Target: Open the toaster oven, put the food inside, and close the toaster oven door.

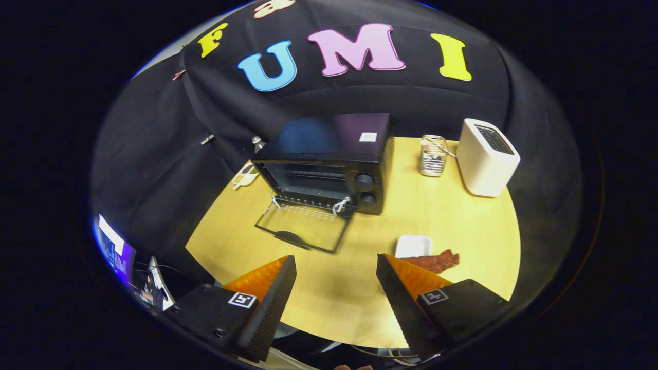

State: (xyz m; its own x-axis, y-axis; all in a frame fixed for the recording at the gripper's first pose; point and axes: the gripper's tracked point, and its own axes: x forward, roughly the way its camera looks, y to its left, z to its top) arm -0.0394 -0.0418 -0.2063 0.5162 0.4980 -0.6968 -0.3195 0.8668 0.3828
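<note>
Gripper view looks down over a round wooden table [462,226], with the gripper [336,262] held above its near edge, fingers spread wide and holding nothing. The toaster oven [329,159] stands beyond the fingers, slightly left, its door [303,226] already dropped flat toward the gripper. The food [437,261], a reddish-brown strip, lies just beside the right finger's tip, partly hidden by it, in front of a small white dish [413,245]. Its long axis runs roughly across the fingers' line, rising a little to the right. The pick-up therefore seems to call for a shift rightward and downward before closing.
</note>
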